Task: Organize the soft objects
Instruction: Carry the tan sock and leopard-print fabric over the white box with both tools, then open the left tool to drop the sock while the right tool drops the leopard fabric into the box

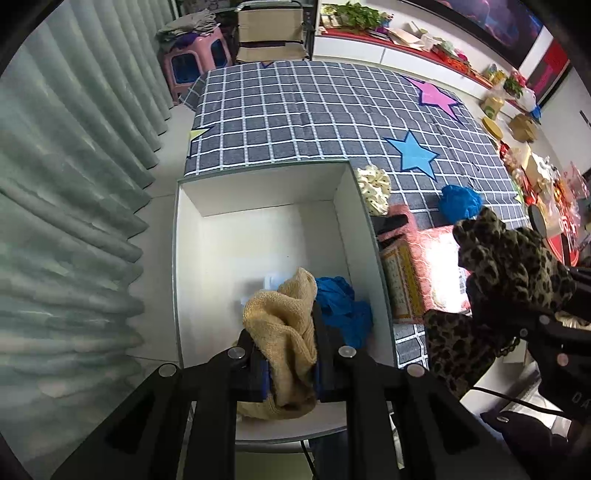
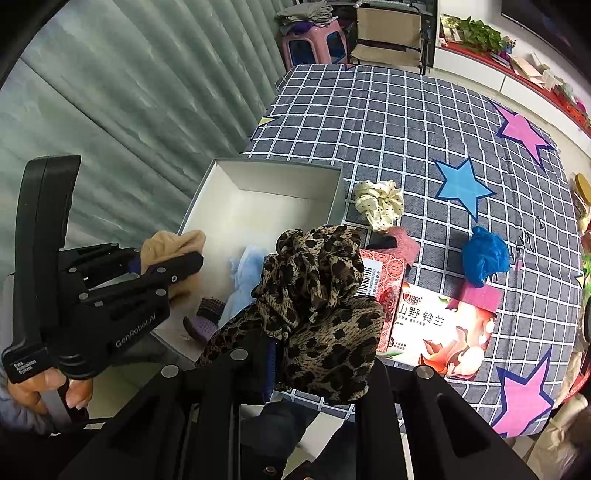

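My left gripper (image 1: 286,354) is shut on a tan knitted cloth (image 1: 284,302), which hangs over the near end of an open white box (image 1: 258,192). A blue cloth (image 1: 343,306) lies in the box beside it. My right gripper (image 2: 314,343) is shut on a leopard-print cloth (image 2: 314,266), held above the table just right of the box (image 2: 277,177). In the right wrist view the left gripper (image 2: 173,266) shows at the box's near left corner with the tan cloth (image 2: 173,240). A small purple knit piece (image 2: 208,317) also lies inside.
On the checked tablecloth (image 2: 388,118) lie a cream dotted scrunchie (image 2: 380,206), a blue bundle (image 2: 484,254), a pink knit piece (image 2: 402,240) and a flat tissue packet (image 2: 443,332). Green curtains hang at the left. A pink stool (image 2: 314,44) and a folding chair (image 2: 391,33) stand beyond the table.
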